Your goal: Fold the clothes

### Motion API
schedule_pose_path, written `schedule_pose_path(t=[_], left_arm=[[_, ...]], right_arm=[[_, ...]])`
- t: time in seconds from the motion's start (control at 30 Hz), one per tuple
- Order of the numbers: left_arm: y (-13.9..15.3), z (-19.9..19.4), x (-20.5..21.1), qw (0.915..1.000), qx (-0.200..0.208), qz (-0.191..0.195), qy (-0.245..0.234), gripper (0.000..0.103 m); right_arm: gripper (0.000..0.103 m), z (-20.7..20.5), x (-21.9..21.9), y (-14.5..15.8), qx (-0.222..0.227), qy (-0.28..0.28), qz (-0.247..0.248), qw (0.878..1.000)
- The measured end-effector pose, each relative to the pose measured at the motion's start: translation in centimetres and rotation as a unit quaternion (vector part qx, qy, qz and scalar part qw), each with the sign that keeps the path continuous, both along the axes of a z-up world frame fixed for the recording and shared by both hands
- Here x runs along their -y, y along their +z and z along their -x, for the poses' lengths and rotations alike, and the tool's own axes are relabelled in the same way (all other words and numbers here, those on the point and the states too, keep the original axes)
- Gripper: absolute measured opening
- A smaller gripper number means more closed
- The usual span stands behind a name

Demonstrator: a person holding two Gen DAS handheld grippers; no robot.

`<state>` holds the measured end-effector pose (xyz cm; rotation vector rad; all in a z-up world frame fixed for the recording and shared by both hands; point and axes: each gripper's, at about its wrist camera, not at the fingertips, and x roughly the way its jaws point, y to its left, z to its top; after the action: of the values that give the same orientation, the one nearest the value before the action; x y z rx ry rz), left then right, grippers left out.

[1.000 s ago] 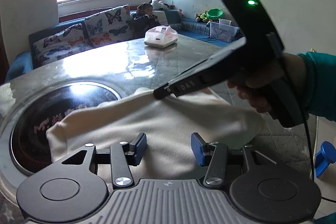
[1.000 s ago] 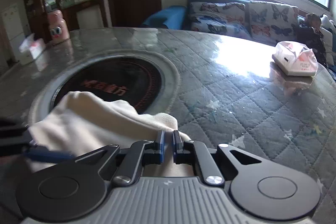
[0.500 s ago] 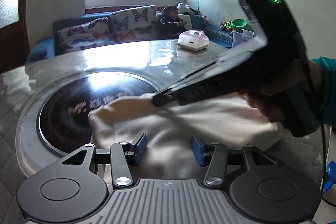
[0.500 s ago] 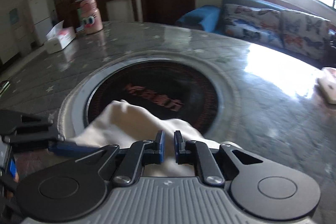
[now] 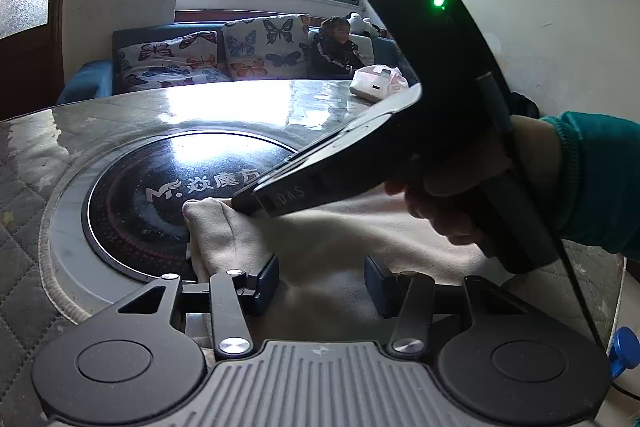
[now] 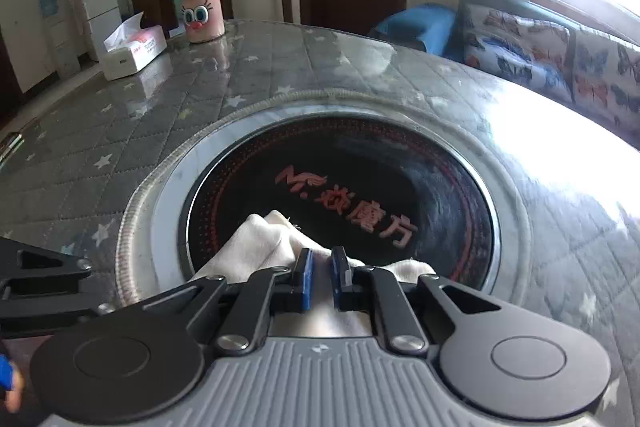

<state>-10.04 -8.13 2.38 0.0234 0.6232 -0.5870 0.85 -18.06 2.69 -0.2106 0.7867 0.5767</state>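
Currently: round table [image 6: 120, 131], quilted cover under glass, dark hotplate [image 6: 400, 163] set in centre. Cream garment [image 5: 328, 247] lies at near edge, bunched end lapping onto hotplate. My right gripper [image 6: 322, 279]: jaws nearly closed, narrow gap, cloth fold between pads; pinch looks meant to carry that end, though firm grip not certain. My left gripper [image 5: 320, 281]: jaws wide apart over flat cloth, holding nothing; probably placed to steady or take the lower layer. Tissue box [image 6: 134, 51], pink bottle [image 6: 201, 7] far side, well apart.
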Motion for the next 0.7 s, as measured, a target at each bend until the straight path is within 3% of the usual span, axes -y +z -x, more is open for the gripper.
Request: schedule_pose_path(t=[0.2, 0.5, 0.7], left_arm=[[0.6, 0.3, -1.3, 0.9998, 0.004, 0.005, 0.020, 0.051], [-0.2, 0.9, -1.8, 0.9993, -0.008, -0.007, 0.037, 0.051], [-0.2, 1.6, -2.0, 0.9993, -0.020, -0.006, 0.031, 0.051]], right_arm=[[0.009, 3.0, 2.9, 2.5, 0.021, -0.009, -0.012, 1.000], [0.010, 11.2, 7.5, 1.5, 0.030, -0.015, -0.010, 0.999], [0.010, 14.6, 10.5, 0.1, 0.038, -0.031, -0.037, 0.998]])
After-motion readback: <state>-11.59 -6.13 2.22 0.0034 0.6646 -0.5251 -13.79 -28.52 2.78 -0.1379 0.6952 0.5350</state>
